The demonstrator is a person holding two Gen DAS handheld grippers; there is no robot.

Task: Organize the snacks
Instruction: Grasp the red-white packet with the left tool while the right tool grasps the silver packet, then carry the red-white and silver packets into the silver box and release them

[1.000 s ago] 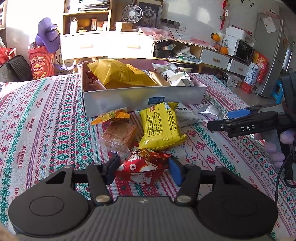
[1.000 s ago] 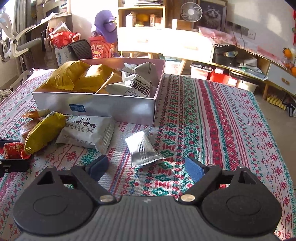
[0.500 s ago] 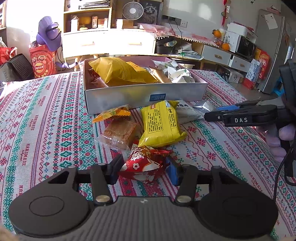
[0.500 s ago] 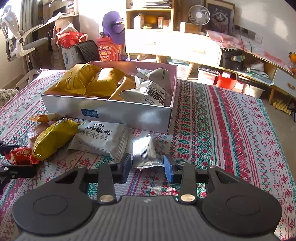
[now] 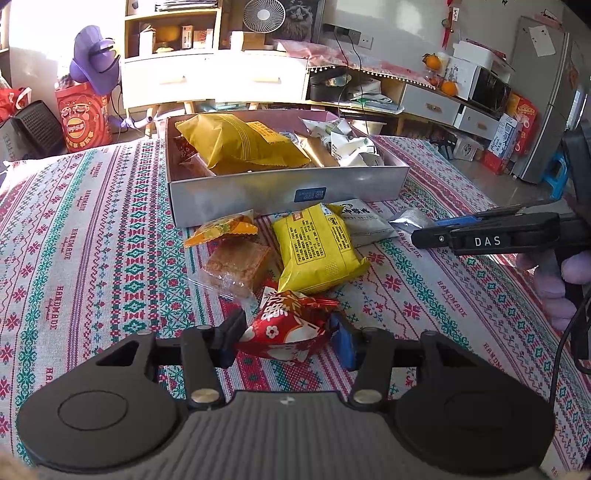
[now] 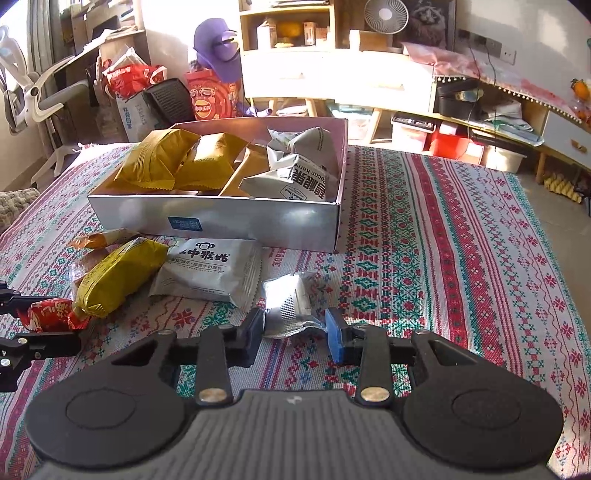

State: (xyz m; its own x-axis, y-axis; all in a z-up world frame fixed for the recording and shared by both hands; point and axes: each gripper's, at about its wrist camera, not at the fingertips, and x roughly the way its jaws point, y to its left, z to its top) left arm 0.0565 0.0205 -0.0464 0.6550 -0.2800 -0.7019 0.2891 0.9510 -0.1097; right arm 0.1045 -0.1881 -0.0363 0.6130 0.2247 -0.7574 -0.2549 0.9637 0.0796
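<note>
Left gripper [image 5: 284, 332] pinching red packet [image 5: 286, 326], right gripper [image 6: 294, 326] clamping silver pouch [image 6: 290, 302] — box [image 6: 221, 221] near.

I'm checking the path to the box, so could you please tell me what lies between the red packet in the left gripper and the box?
In the left wrist view, a yellow packet and a clear-wrapped cake lie between the red packet and the box.

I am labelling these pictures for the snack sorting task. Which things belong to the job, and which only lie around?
Job: silver box, red packet in left gripper, silver packet in right gripper, yellow packet, grey biscuit packet, brown cake.

Lying about: fan, purple hat, microwave.
</note>
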